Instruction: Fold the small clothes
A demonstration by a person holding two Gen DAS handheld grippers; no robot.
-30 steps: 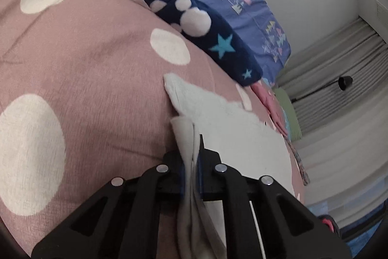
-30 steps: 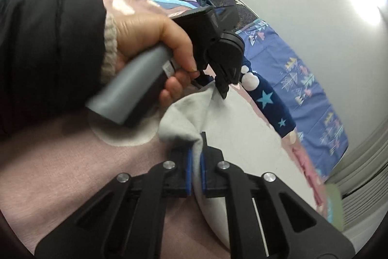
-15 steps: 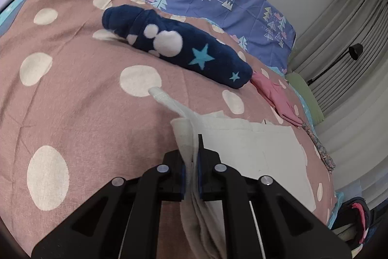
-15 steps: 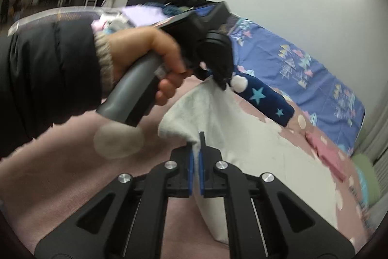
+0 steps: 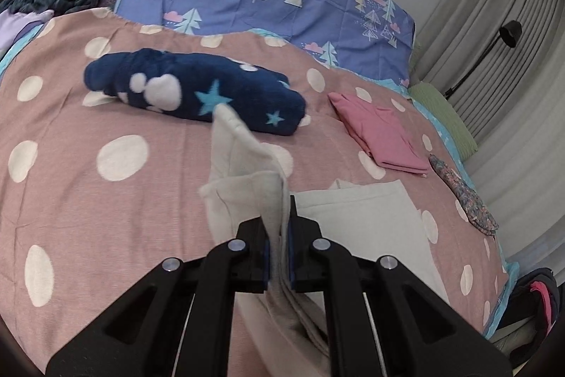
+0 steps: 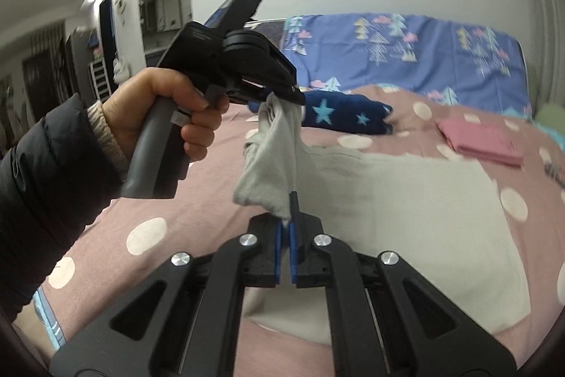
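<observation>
Now both left tongs (image 5: 279,246) and right tongs (image 6: 286,246) clench the grey garment's (image 6: 423,200) lifted edge above the bedspread (image 5: 106,200).

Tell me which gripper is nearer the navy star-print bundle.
Left. The left gripper holds the pale garment up just in front of the navy star-print bundle; the right gripper grips the same garment farther back.

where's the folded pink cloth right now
In both wrist views the folded pink cloth lies on the right of the dotted bedspread, right of the navy star blanket and beyond the grey garment.
</observation>
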